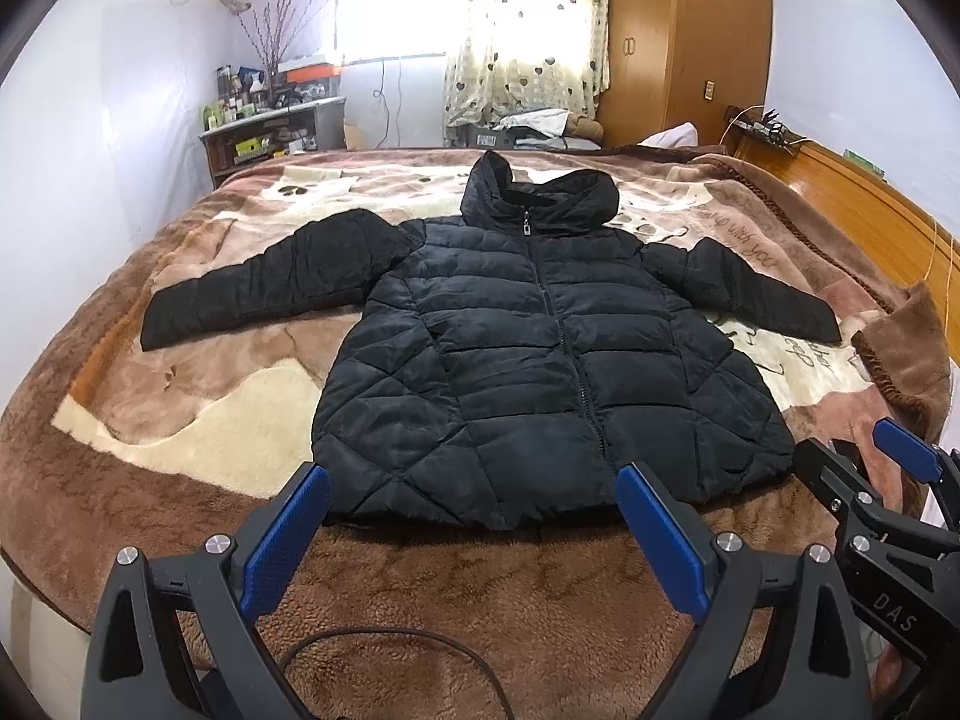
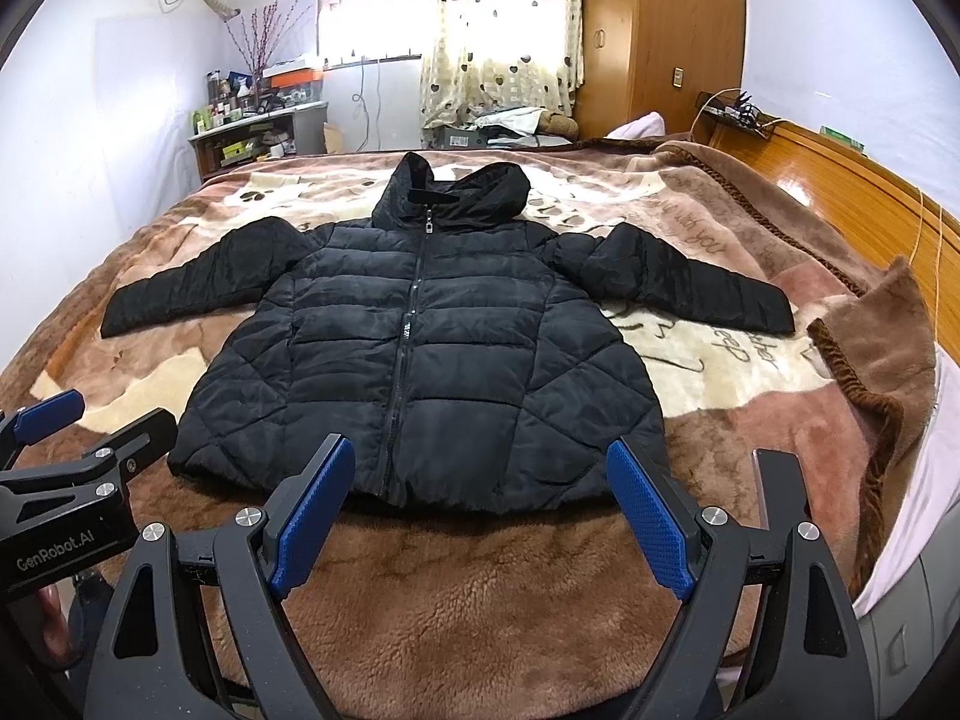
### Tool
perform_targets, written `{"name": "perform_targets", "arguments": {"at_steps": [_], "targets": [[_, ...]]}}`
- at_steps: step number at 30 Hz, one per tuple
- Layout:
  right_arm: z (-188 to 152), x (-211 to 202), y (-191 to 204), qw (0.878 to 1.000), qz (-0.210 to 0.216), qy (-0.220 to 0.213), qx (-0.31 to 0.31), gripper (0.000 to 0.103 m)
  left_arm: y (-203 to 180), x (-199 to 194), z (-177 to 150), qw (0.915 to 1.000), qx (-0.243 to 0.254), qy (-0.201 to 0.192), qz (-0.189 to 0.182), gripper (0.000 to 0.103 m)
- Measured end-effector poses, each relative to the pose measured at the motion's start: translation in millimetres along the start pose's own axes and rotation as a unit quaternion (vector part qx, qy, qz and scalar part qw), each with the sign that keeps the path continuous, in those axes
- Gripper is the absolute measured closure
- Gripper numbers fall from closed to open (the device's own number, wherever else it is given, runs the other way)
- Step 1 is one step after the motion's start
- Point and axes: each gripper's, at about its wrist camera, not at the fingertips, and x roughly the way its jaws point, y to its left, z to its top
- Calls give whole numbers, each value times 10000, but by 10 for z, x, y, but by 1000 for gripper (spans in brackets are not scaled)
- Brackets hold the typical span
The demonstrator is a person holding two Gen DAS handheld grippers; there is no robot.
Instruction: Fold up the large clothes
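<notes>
Bedroom, bed [image 1: 180, 540] under a brown plush blanket, one black puffer jacket [image 1: 528, 360] flat mid-bed, hood pointing away, hem nearest, two sleeves spread, left tongs [image 1: 474, 546] and right tongs [image 2: 480, 522] both gaped wide, holding nothing.

We see the bed [image 1: 852, 210] covered by a brown patterned blanket [image 1: 180, 420], on which the black puffer jacket [image 1: 528, 372] lies flat, sleeves spread.

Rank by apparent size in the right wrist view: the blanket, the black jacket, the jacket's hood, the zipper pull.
1. blanket
2. black jacket
3. hood
4. zipper pull
The fisheye stretches nearer areas, but the gaps are wide enough that the order holds.
</notes>
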Motion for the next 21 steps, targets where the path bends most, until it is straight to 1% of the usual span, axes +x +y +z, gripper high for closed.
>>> {"name": "perform_targets", "arguments": {"at_steps": [2, 3, 6, 8, 10, 12, 14, 16, 17, 18, 20, 21], "targets": [[15, 33, -9, 10000, 72, -27, 9, 17, 67, 112, 47, 9998, -124, 159, 29, 6], [24, 75, -15, 9998, 184, -45, 21, 17, 105, 167, 70, 9996, -170, 215, 45, 6], [78, 212, -49, 9991, 365, -79, 182, 17, 316, 296, 151, 9991, -413, 127, 7, 6], [119, 323, -50, 9990, 392, -64, 222, 17, 501, 372, 223, 9980, -627, 43, -42, 6], [194, 443, -50, 9989, 416, -32, 229, 17, 727, 479, 303, 9962, -870, 32, -11, 6], [283, 592, -37, 9981, 560, 4, 269, 17, 981, 601, 396, 9935, -1138, 26, 44, 6], [376, 713, -10, 9973, 675, 4, 275, 17, 1253, 705, 504, 9914, -1275, -117, 263, 6], [487, 848, 56, 9970, 758, 10, 179, 17, 1497, 837, 611, 9896, -1405, -29, 309, 6], [533, 905, 85, 9968, 790, 0, 131, 17, 1671, 935, 670, 9871, -1575, 21, 270, 6], [590, 975, 123, 9967, 803, 12, 82, 17, 1829, 1015, 720, 9849, -1690, -9, 373, 6], [704, 1104, 218, 9963, 863, -2, 11, 17, 2142, 1200, 819, 9823, -1763, -114, 626, 6], [734, 1141, 241, 9961, 880, -14, 1, 17, 2327, 1327, 858, 9787, -1931, -47, 691, 3]]}}
